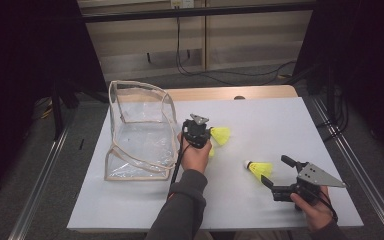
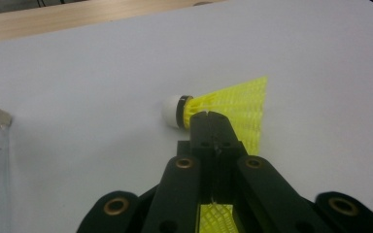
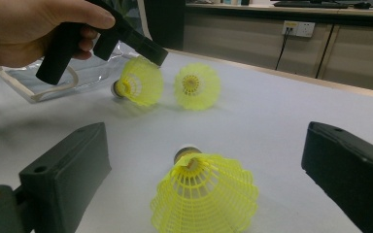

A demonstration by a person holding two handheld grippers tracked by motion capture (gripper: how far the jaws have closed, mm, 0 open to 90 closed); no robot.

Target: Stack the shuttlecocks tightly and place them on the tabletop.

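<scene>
My left tool is clamped on a shuttlecock's springy yellow skirt just above the table beside the bag, feather-light but crushable, so grip gently; my right tool stands open around another shuttlecock.

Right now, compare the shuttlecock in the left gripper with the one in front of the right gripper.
The shuttlecock in the left gripper is pinched by its skirt between shut jaws; the shuttlecock in front of the right gripper lies untouched on the table between open jaws. The first sits near the clear bag, the second far from it. Both have yellow mesh skirts and white tips.
</scene>
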